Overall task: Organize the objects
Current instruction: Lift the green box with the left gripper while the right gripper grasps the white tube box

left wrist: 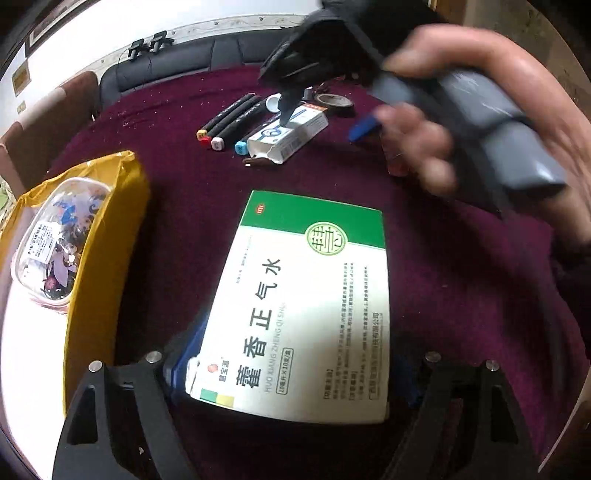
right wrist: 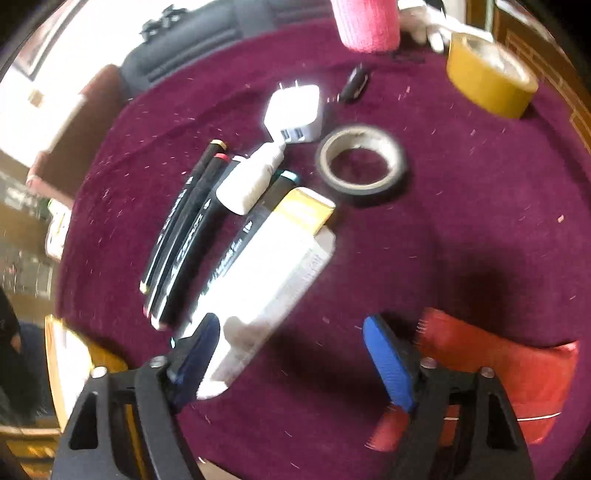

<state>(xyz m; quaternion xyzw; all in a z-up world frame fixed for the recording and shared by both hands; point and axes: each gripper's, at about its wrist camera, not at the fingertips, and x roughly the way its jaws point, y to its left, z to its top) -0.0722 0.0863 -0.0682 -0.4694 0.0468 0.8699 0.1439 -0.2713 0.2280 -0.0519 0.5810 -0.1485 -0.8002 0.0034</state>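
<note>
My left gripper [left wrist: 291, 373] is shut on a green-and-white medicine box [left wrist: 306, 306] and holds it above the maroon cloth [left wrist: 461, 295]. A yellow box [left wrist: 107, 236] at the left holds a clear pouch [left wrist: 59, 240]. My right gripper [right wrist: 291, 354] is open, with blue pads [right wrist: 391, 362]; its left pad is beside the near end of a small white carton [right wrist: 273, 273]. That carton [left wrist: 288, 136] and the right gripper [left wrist: 325, 74], with the hand holding it, show at the top of the left wrist view. Black markers [right wrist: 184, 229] lie left of the carton.
A white dropper bottle [right wrist: 251, 181] lies across the markers. A white charger [right wrist: 295, 114], black tape roll [right wrist: 362, 162], brown tape roll [right wrist: 491, 74] and pink roll [right wrist: 369, 26] sit farther back. A red packet [right wrist: 498, 369] lies at the right.
</note>
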